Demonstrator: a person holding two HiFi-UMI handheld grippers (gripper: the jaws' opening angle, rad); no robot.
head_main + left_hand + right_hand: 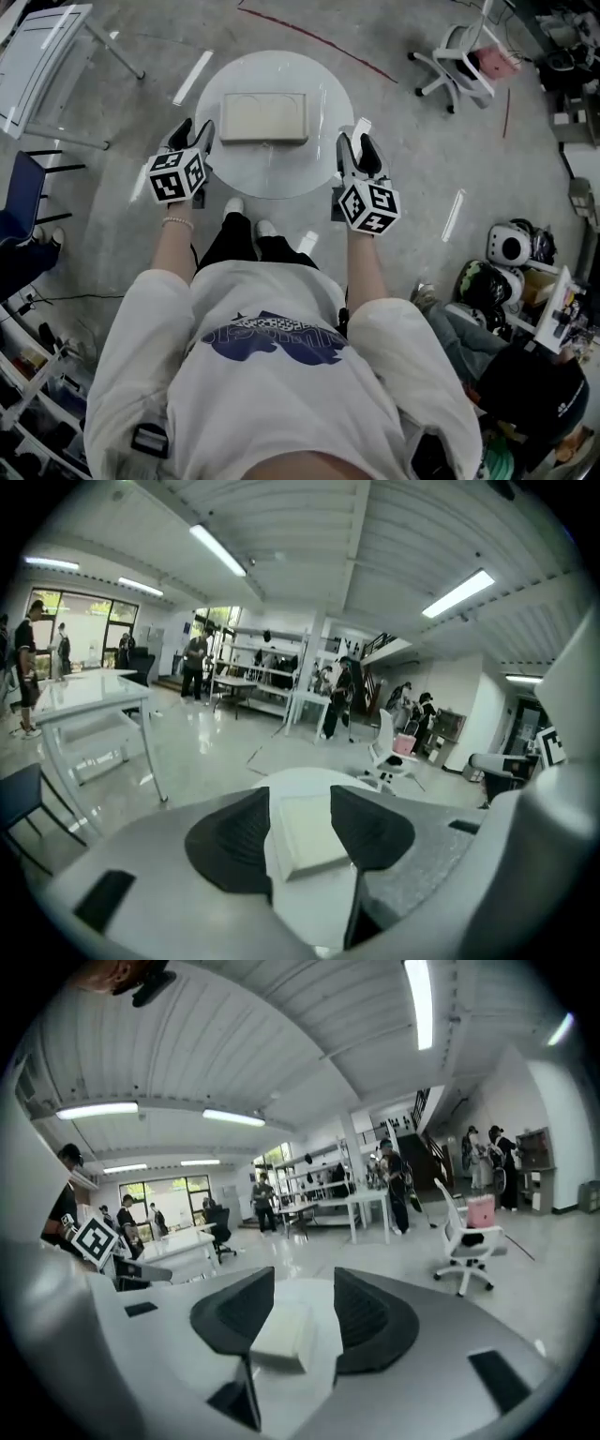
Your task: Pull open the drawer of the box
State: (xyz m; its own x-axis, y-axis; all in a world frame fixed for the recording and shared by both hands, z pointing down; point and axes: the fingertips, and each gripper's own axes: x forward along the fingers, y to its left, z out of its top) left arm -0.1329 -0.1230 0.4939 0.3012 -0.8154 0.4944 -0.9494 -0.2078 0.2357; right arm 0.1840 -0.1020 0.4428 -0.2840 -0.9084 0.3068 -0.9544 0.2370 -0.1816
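The box [264, 118] sits on the counter [281, 183], drawer seemingly shut, with the left gripper [191, 135] and right gripper [356, 150] flanking the box, jaws open and empty; pulling the drawer unbraced would likely slide the whole box along the smooth counter.

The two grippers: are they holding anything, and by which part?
Nothing is held. The left gripper and right gripper both stand open, apart from the box on the round table.

The tongs [304, 1283] stand apart, framing the pale box [279, 1337] beyond.
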